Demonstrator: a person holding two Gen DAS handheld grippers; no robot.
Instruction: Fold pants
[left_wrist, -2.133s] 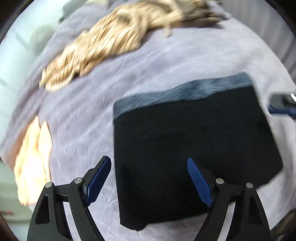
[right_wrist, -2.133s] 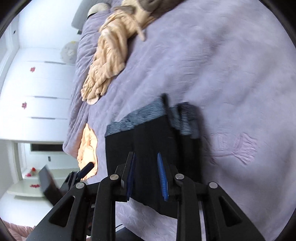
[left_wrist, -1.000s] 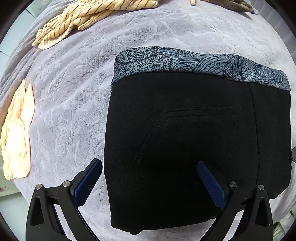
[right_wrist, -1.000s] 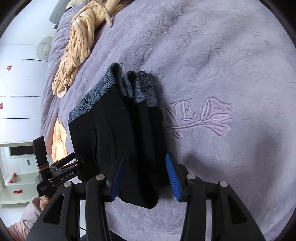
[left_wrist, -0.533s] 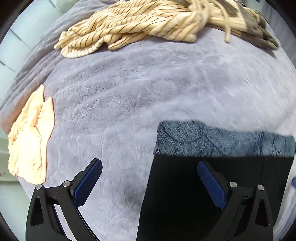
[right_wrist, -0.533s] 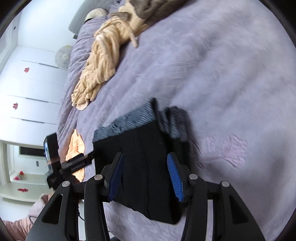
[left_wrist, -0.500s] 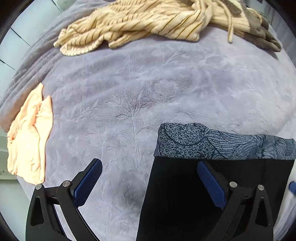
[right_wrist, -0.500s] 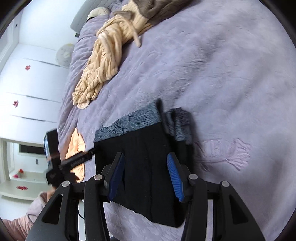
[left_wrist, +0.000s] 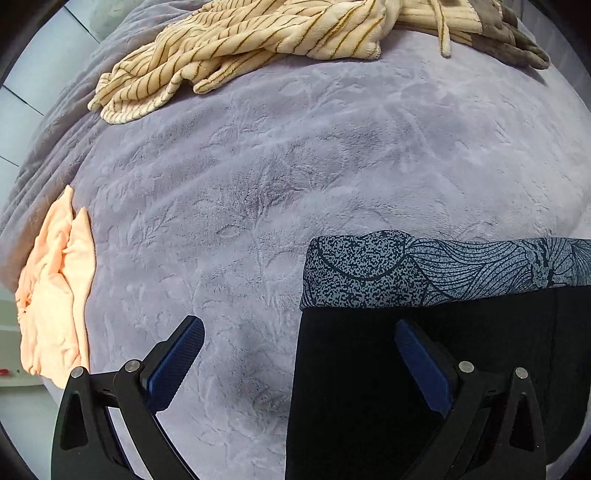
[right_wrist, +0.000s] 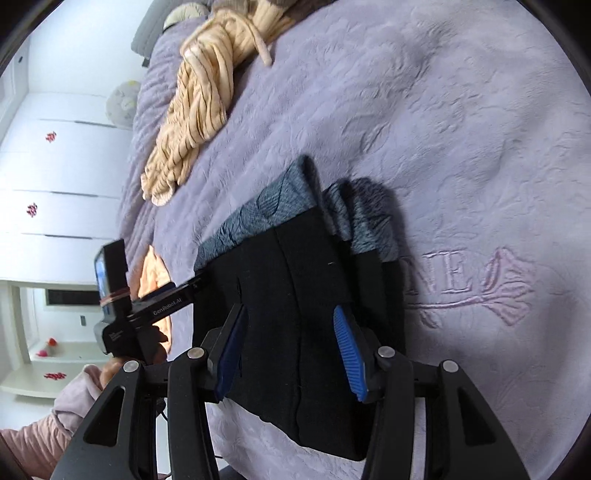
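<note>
The black pants (left_wrist: 461, 354) lie folded into a compact rectangle on the lilac bedspread (left_wrist: 295, 166), with their grey patterned waistband (left_wrist: 424, 269) on the far edge. In the right wrist view the pants (right_wrist: 295, 295) show stacked layers, waistband (right_wrist: 280, 199) away from me. My left gripper (left_wrist: 299, 362) is open and empty, hovering over the pants' left edge. My right gripper (right_wrist: 291, 347) is open and empty just above the near edge of the pants. The left gripper also shows in the right wrist view (right_wrist: 173, 291), held in a hand.
A cream striped garment (left_wrist: 240, 48) lies heaped at the far side of the bed, also in the right wrist view (right_wrist: 199, 110). A peach cloth (left_wrist: 55, 295) lies at the left edge. White cabinet doors (right_wrist: 55, 177) stand beyond the bed.
My left gripper has pulled back and left, so the pants now sit lower right in its view. My right gripper has opened off the pants' edge and stays over them.
</note>
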